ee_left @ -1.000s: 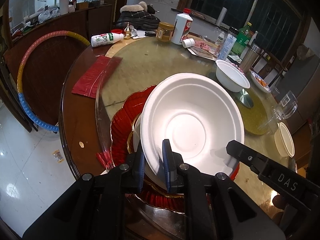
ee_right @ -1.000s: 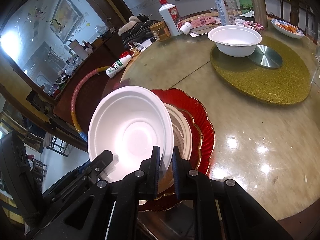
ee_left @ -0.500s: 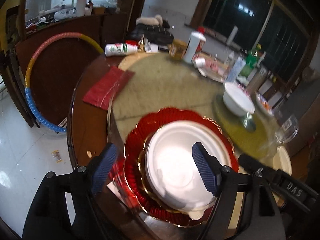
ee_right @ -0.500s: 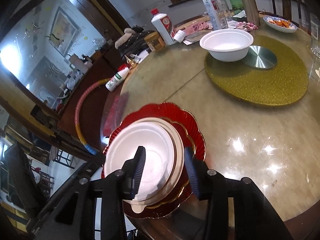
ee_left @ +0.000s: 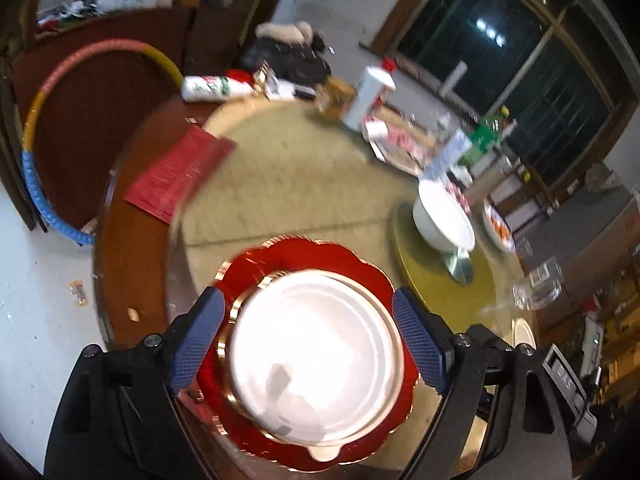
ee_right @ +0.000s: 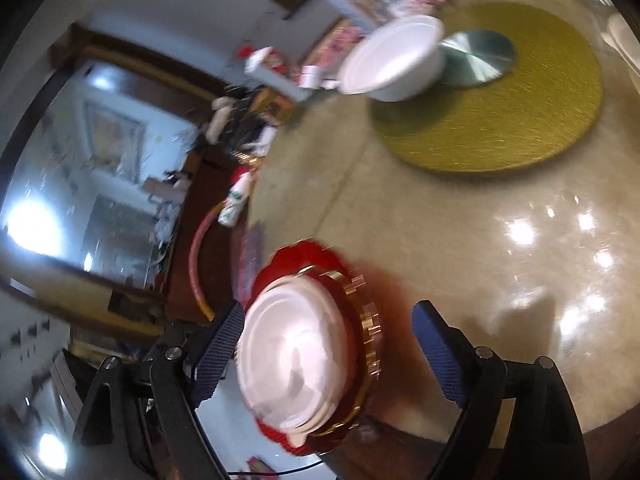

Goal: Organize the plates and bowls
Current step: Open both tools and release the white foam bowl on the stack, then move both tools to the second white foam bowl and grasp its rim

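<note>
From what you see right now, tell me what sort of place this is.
Probably a home dining room: a big round table with a gold turntable, a stack of plates and a white bowl on it, bottles and food clutter behind.

Glossy glass-topped round table (ee_right: 500, 208); matt white foam bowl (ee_left: 316, 364) on glossy red gold-rimmed scalloped plate (ee_left: 360, 276); glittery gold mat (ee_right: 540, 120).

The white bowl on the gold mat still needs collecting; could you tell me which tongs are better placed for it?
Probably the right tongs: both are open and empty over the plate stack, but the white bowl lies on the right tongs' side.
</note>
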The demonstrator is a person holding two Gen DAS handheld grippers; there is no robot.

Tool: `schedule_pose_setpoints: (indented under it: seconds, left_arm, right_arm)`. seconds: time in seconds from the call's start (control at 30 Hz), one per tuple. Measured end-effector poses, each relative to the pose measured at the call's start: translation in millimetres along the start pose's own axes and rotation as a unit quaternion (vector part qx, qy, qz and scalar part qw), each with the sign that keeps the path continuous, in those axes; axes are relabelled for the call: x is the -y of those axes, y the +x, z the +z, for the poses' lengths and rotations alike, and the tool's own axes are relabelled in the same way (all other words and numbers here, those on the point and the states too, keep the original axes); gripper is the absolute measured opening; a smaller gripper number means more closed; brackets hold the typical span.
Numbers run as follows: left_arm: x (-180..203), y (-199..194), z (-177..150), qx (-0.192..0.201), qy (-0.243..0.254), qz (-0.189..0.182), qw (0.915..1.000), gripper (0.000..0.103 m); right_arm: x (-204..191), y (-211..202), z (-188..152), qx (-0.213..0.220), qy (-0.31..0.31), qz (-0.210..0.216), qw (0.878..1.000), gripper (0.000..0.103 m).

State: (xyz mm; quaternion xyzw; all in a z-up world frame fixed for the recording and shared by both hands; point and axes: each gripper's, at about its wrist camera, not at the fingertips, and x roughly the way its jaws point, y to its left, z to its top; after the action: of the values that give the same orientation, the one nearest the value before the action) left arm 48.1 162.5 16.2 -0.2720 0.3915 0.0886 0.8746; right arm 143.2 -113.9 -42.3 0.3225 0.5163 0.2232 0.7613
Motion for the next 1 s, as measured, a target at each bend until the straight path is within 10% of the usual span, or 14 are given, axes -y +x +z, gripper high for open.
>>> schedule_pose_setpoints:
  seconds: [0.23,0.6,1.0]
  left_arm:
    - [51.5,37.0,21.4,-0.090,0.037,-0.024,0.9949,0.086]
    - [137.5,115.1,75.0,-0.104,0.031,-0.012,0.9940,0.086]
    - [183.2,224.9,88.6,-0.141,-0.004,0.043,0.9891,0.086]
  right_arm:
    - [21.4,-9.0,42.5,0.003,0.014,-0.013,1.000,0.088]
    - [29.5,-5.8,153.0,0.042,0.022,-0.035,0.998,0.086]
    - [51.5,49.6,226.1,0.039,0.033,-0.097,0.994,0.053]
